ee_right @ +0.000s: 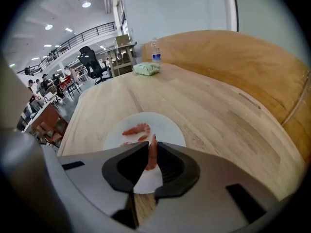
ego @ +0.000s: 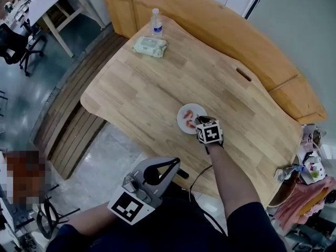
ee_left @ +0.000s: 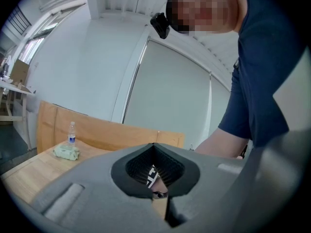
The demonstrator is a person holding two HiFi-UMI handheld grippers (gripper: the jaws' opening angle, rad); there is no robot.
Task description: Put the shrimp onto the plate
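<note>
A small white plate (ego: 184, 111) sits near the front edge of the wooden table (ego: 157, 88), with a pink shrimp (ego: 188, 123) lying on it. My right gripper (ego: 200, 121) hovers over the plate's near side, shut on another shrimp (ee_right: 152, 154) that stands upright between its jaws. In the right gripper view the plate (ee_right: 167, 128) lies just ahead of the right gripper (ee_right: 151, 161), and a curled shrimp (ee_right: 137, 129) rests on it. My left gripper (ego: 175, 165) is held low off the table by the person's body. Nothing is between the touching tips of the left gripper (ee_left: 155, 145).
A water bottle (ego: 156, 23) and a green pack of wipes (ego: 150, 46) stand at the table's far end. A curved wooden bench (ego: 273, 62) runs behind the table. Bags and clutter (ego: 310, 172) sit at the right.
</note>
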